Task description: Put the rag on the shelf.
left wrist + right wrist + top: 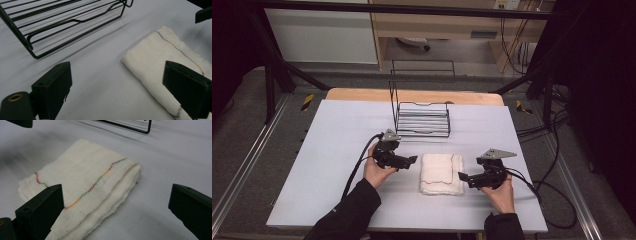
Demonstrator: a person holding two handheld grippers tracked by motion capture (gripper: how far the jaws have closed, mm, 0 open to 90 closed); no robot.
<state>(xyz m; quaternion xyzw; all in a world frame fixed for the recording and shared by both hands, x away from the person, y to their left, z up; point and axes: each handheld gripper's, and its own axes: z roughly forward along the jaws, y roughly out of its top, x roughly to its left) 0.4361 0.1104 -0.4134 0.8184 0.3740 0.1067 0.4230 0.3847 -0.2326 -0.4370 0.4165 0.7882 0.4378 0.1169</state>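
Towel (pixel 441 173) lies folded flat on the white table top (pixel 337 150), near the front-centre, between both grippers. Cream cloth, several layers stacked; multicolour zigzag stitching runs along its hem, clearest in the right gripper view (pixel 100 180). In the left gripper view the towel (pixel 160 60) sits ahead and to the right, one corner pointing toward the rack.

Left gripper (pixel 409 161) hovers just beside the towel's left edge, jaws spread wide, nothing between them. In its own view the left gripper (pixel 117 90) has bare table between the jaws, and the right-hand jaw overlaps the towel's near edge in the picture; cannot tell if it touches the cloth.

Right gripper (pixel 464 177) is at the towel's right edge, also wide apart, gripping nothing. In its own view the right gripper (pixel 117 212) frames the towel's folded corner: left-hand jaw in front of the cloth, right-hand jaw off over bare table. Contact not clear.

Each gripper is held by a hand in a dark sleeve, left hand (pixel 377 172), right hand (pixel 502 192). Cables trail off both.

Wire rack (pixel 422 112), black, stands behind the towel toward the far side of the table, apart from it, with a tall upright back frame and a slatted base. Nothing in it.
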